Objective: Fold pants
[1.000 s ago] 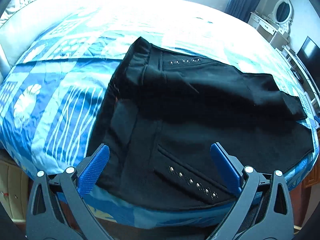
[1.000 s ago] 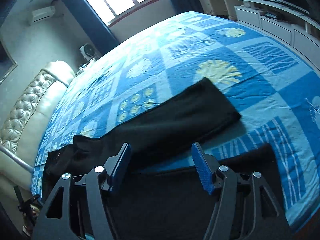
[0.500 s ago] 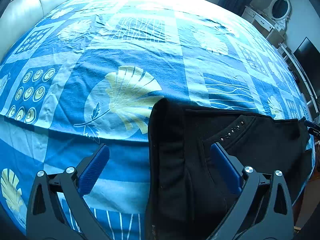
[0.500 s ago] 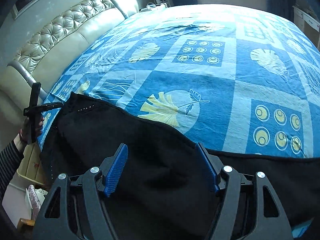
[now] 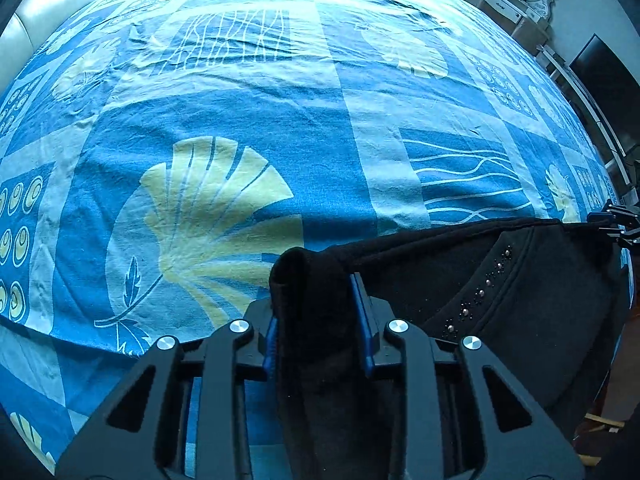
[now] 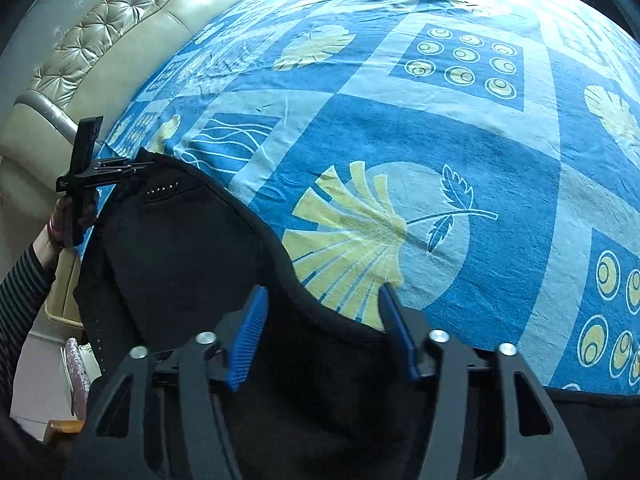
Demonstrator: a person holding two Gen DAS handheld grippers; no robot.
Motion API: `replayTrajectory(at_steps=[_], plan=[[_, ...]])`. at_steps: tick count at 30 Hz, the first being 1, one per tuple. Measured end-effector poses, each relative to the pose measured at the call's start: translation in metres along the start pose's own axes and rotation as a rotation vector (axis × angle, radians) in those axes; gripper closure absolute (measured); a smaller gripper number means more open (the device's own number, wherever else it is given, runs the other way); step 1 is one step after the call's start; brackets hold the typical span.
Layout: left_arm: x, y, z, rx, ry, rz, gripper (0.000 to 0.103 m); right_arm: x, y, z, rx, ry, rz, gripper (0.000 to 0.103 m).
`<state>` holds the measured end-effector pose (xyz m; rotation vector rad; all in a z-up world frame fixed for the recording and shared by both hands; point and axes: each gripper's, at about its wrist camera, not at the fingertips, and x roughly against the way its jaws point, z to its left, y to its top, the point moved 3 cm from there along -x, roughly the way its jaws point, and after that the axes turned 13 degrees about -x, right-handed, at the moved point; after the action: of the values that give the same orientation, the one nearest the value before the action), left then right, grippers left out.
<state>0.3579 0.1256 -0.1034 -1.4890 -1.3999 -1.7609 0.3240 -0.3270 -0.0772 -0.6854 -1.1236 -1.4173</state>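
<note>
Black pants lie at near edge of bed. Left hand-held gripper closing, pinching bunched waistband. Right hand-held gripper closing astride fabric edge, pads seemingly not yet pressing. Secure both pinches before lifting; keep edge taut.

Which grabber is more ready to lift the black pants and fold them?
The left gripper: its jaws are closing with a bunched edge of the black pants already pinched between them. The right gripper is closing too, but its pads stand apart from the cloth.

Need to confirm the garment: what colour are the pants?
Black pants, with small metallic studs; clearest in the left wrist view.
</note>
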Motion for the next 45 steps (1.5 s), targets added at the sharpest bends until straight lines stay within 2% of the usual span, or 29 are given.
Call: replayTrajectory(at_steps=[2,7,13,17,23,27,31,35,37,38,41,45], plan=[[0.003,0.002,-0.001,0.006,-0.020,-0.005,0.092,0.001,-0.005,0.004,0.029,-0.012,-0.010,0.082],[0.034,0.006,-0.008,-0.005,-0.027,-0.087,0.096,0.042,-0.022,0.026,0.078,-0.026,-0.165,0.084],[0.099,-0.014,-0.020,0.037,-0.099,-0.244,0.096,0.085,-0.073,0.061,0.182,-0.109,-0.312,0.084],[0.136,-0.047,-0.037,0.020,-0.104,-0.306,0.096,0.093,-0.117,0.080,0.252,-0.185,-0.369,0.084],[0.164,-0.121,-0.060,0.052,-0.117,-0.339,0.096,0.075,-0.181,0.095,0.306,-0.267,-0.369,0.084],[0.161,-0.177,-0.059,0.138,-0.139,-0.332,0.095,0.056,-0.217,0.095,0.324,-0.318,-0.354,0.084],[0.145,-0.221,-0.050,0.238,-0.169,-0.307,0.089,0.037,-0.243,0.088,0.294,-0.321,-0.324,0.084],[0.122,-0.254,-0.044,0.317,-0.135,-0.239,0.088,0.021,-0.259,0.088,0.275,-0.348,-0.313,0.078],[0.120,-0.271,-0.038,0.388,-0.164,-0.239,0.082,0.026,-0.263,0.088,0.229,-0.325,-0.318,0.072],[0.123,-0.279,-0.036,0.424,-0.178,-0.250,0.076,0.030,-0.266,0.088,0.203,-0.305,-0.323,0.067],[0.142,-0.296,-0.039,0.513,-0.226,-0.322,0.068,0.046,-0.273,0.088,0.117,-0.239,-0.346,0.057],[0.157,-0.294,-0.062,0.525,-0.266,-0.369,0.057,0.060,-0.280,0.084,-0.044,-0.064,-0.368,0.052]])
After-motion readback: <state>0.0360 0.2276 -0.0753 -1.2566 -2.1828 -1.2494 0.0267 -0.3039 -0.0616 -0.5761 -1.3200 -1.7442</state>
